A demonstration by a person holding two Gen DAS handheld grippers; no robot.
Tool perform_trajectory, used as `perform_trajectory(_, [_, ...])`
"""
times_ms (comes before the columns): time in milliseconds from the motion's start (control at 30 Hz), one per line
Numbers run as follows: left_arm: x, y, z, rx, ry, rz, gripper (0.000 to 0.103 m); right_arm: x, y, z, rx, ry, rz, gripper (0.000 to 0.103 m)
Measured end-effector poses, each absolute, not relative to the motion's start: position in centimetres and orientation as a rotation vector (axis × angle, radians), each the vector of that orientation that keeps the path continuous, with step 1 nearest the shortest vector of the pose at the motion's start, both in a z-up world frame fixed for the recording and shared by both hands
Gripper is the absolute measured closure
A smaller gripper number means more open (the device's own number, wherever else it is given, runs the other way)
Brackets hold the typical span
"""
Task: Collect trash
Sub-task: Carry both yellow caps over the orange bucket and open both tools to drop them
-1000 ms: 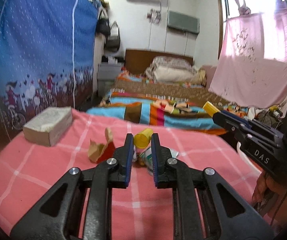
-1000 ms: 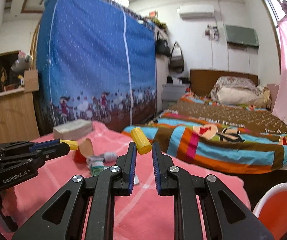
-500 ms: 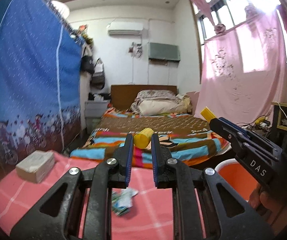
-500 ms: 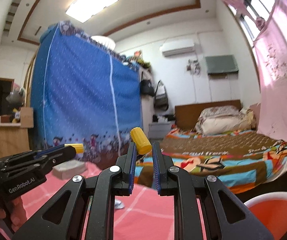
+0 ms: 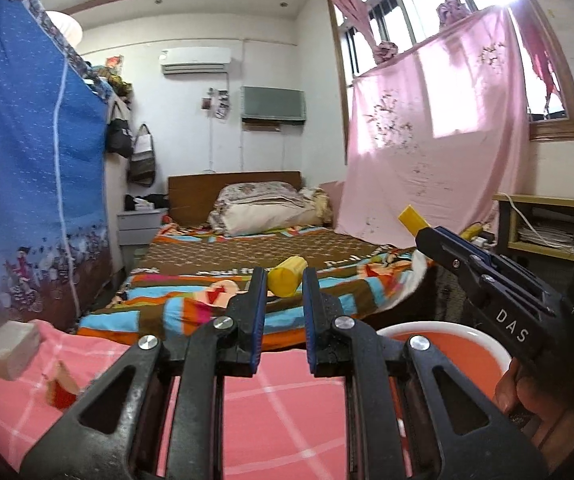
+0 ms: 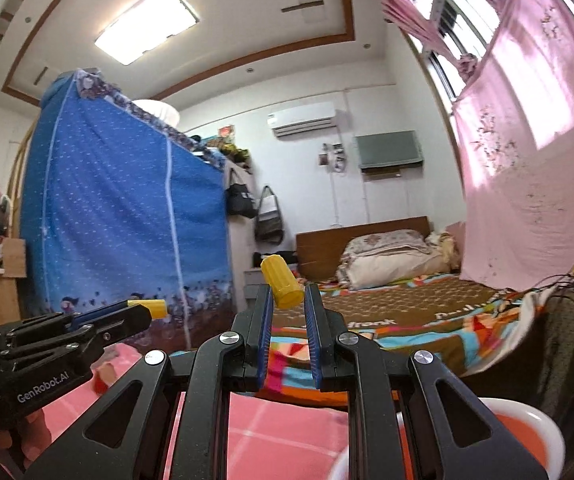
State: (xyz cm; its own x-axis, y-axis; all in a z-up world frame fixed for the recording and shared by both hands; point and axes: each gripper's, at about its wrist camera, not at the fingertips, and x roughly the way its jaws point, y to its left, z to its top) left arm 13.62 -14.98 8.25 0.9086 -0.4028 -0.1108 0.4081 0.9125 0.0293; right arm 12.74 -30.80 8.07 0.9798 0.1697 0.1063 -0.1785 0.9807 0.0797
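your left gripper [image 5: 283, 280] pinches yellow cap [image 5: 285, 281]; right gripper [image 6: 289, 295] pinches second cap [image 6: 281, 287]; orange bin [image 5: 439, 354] near right, below both fingers.

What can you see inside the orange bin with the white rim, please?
The orange bin shows only bare orange interior in its visible part. The left gripper and right gripper cover much of it, so its bottom cannot be seen.

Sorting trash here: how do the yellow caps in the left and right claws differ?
Pose: the left cap lies almost sideways, while the right cap tilts upward. Position: the left cap sits between the left claw tips; the right cap pokes above the right claw tips. Both are yellow and gripped.
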Motion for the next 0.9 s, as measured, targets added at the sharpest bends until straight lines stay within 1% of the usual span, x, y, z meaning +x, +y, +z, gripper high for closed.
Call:
perform_trajectory(300, [14.3, -18.4, 7.6, 0.039, 0.170, -0.500, 0.082, 11.8, -34.1, 6.8, 0.109, -0.052, 0.105, 0.089])
perform_trajectory(500, [15.6, -20.9, 6.6, 0.009, 0.293, -0.565, 0.082, 12.1, -36.0, 6.0, 0.136, 0.011, 0.053, 0.089])
perform_trajectory(900, [16.8, -25.2, 5.2, -0.008, 0.434, -0.636, 0.082, 12.6, -39.3, 5.1, 0.226, 0.111, -0.045, 0.088])
